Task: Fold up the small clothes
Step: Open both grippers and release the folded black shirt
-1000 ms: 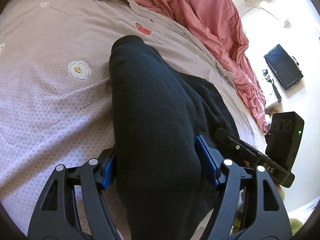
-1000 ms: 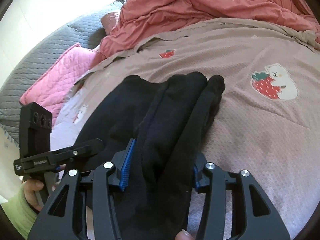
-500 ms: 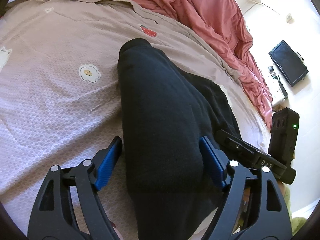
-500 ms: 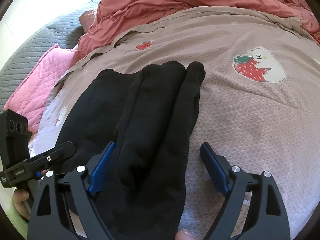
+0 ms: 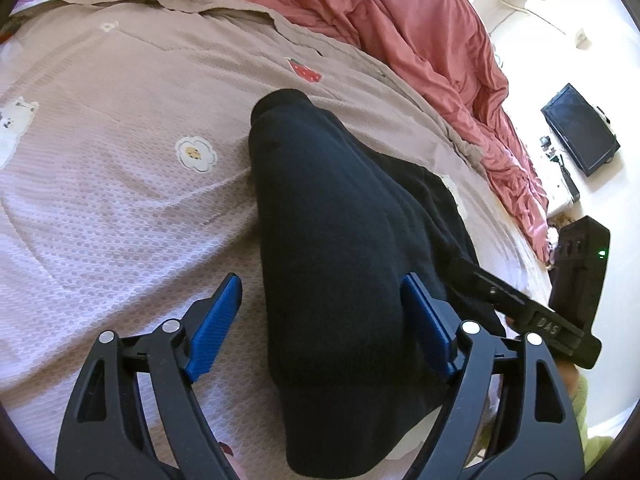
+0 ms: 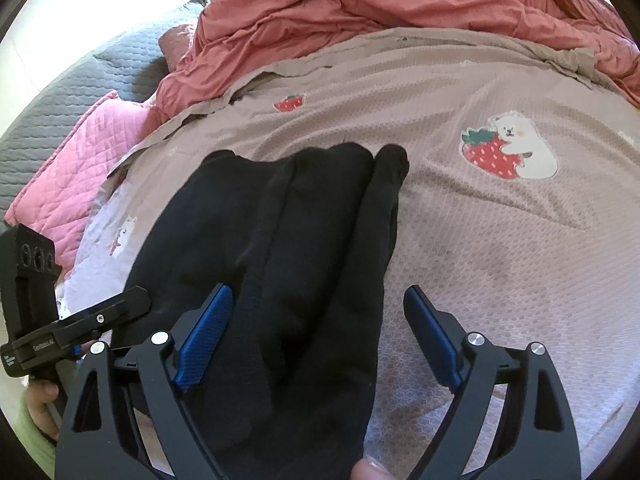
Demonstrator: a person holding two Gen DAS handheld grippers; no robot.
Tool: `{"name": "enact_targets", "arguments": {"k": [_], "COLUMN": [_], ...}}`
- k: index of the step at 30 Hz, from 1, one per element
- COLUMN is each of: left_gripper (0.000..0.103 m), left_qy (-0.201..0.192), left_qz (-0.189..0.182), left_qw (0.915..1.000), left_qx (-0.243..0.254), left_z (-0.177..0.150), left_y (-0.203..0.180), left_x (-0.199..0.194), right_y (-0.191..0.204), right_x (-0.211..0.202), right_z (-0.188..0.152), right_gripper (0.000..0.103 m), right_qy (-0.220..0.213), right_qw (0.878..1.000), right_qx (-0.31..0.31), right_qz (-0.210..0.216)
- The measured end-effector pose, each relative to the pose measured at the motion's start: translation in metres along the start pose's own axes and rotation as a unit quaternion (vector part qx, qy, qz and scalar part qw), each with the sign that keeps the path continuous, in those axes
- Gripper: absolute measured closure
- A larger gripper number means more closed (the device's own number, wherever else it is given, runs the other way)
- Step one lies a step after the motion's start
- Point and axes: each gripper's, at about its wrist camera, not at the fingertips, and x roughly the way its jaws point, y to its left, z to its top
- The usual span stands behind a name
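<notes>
The bed cover (image 5: 120,220), a mauve textured spread printed with strawberries, bears and flowers, fills most of both views. A crumpled red duvet (image 6: 400,4) lies along its far edge. In the right wrist view a pink quilted pillow (image 6: 68,168) sits at the left on a grey quilted cover (image 6: 80,80).

The black garment (image 5: 340,260) lies flat on the bed cover, folded lengthwise into a long narrow stack that runs away from both cameras. In the right wrist view its layers (image 6: 288,260) show as parallel ridges, with a rolled edge on the right side.

Left gripper (image 5: 322,324): jaws spread, and they have just been opening. The near end of the garment lies between them. The left blue pad (image 5: 216,324) stands clear of the cloth, over bare bed cover. The right pad sits just beside the garment's edge; contact cannot be confirmed.

Right gripper (image 6: 320,336): jaws spread wide, and they have just been opening. The garment's near end lies between them, toward the left pad (image 6: 204,340). The right pad stands well clear, over bare bed cover.

Each gripper's body is visible at the margin of the other's view, beside the garment.
</notes>
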Motion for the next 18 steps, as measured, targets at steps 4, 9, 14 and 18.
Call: {"name": "enact_targets", "arguments": {"k": [4, 9, 14, 18], "left_gripper": [0.028, 0.023, 0.01, 0.01], "left_qy": [-0.004, -0.007, -0.012, -0.021], "left_qz": [0.004, 0.009, 0.016, 0.025], "left_qw": [1.0, 0.9999, 0.9996, 0.9992], "left_qx": [-0.002, -0.01, -0.02, -0.022], "left_z": [0.001, 0.003, 0.004, 0.006], "left_y": [0.001, 0.006, 0.012, 0.014], "left_x": [-0.006, -0.013, -0.024, -0.034], "right_y": [0.003, 0.006, 0.011, 0.015], "right_x": [-0.008, -0.013, -0.019, -0.024], "right_z": [0.003, 0.008, 0.012, 0.014], "right_gripper": [0.01, 0.009, 0.005, 0.005], "right_qy": [-0.009, -0.015, -0.024, -0.032], "right_qw": [1.0, 1.0, 1.0, 0.999], "right_qx": [-0.003, -0.002, -0.001, -0.002], "right_qz": [-0.003, -0.003, 0.007, 0.009]}}
